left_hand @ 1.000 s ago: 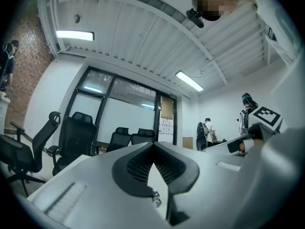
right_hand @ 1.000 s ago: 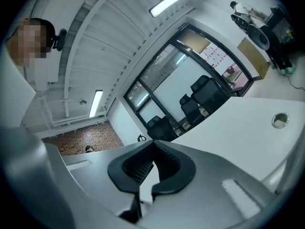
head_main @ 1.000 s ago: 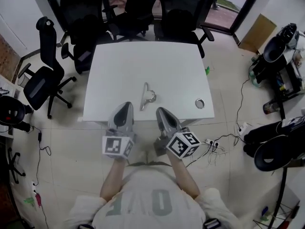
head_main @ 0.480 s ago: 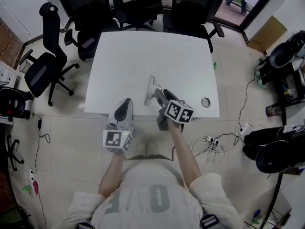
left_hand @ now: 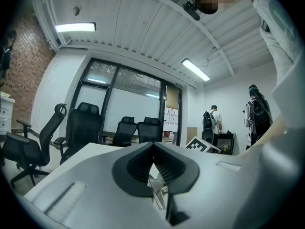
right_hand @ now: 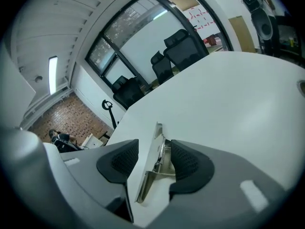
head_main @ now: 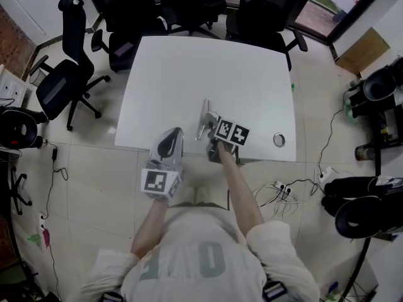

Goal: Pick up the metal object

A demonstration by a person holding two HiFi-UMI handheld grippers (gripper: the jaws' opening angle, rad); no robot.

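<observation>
Now | metal object point(head_main: 203, 113) on table point(head_main: 189, 74) | right gripper point(right_hand: 155, 146) astride, jaws apart

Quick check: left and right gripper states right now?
Left gripper: shut, holding nothing.
Right gripper: open, jaws on either side of the metal object, pads not clamped on it.

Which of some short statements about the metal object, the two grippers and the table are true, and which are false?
1. The metal object lies on the white table. True.
2. The right gripper has its jaws shut above the object. False: the jaws stand apart, with the object between them.
3. The left gripper has its jaws together and holds nothing. True.
4. The left gripper is over the middle of the table. False: it is at the table's near edge.
</observation>
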